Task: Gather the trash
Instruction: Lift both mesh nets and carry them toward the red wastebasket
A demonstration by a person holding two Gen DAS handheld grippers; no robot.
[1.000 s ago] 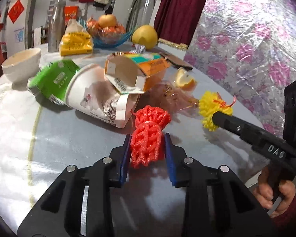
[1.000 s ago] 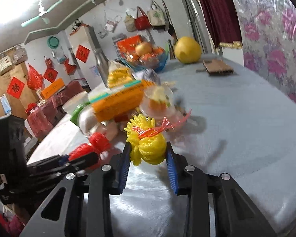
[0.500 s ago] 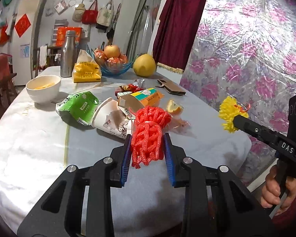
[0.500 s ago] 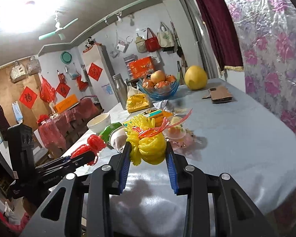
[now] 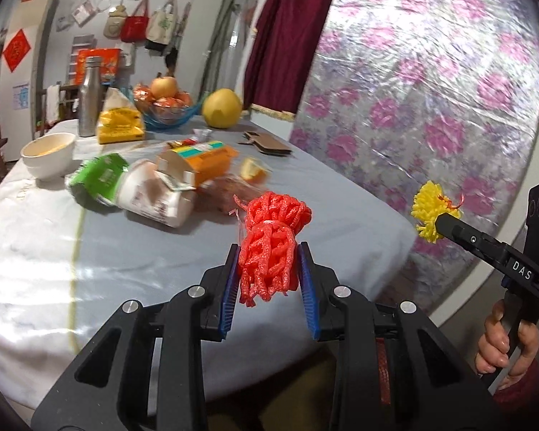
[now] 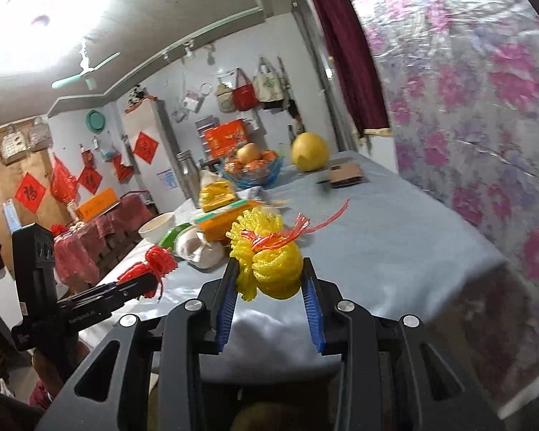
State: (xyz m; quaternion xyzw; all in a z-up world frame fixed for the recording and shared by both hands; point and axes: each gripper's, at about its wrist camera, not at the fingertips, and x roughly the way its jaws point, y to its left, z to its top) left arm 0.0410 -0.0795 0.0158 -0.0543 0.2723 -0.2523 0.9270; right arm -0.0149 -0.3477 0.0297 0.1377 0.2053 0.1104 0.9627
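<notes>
Red foam fruit net (image 5: 269, 248) pinched in the left gripper (image 5: 269, 280), yellow foam fruit net (image 6: 269, 255) pinched in the right gripper (image 6: 269, 294).

Both pairs of blue-padded fingers are closed narrow on their nets, each net's frilled end sticking out past the fingertips and the lower end hidden between the pads. Beyond the left fingertips on the table (image 5: 125, 251) lie a tipped paper cup (image 5: 154, 197), a green wrapper (image 5: 97, 176) and an orange carton (image 5: 197, 160), all motion-blurred. Farther off stand a white bowl (image 5: 48, 151), a steel bottle (image 5: 90, 95), a fruit bowl (image 5: 169, 107) and a pomelo (image 5: 222, 107). Only part of the hand (image 5: 503, 344) under the right gripper shows, cut off at the frame edge.
</notes>
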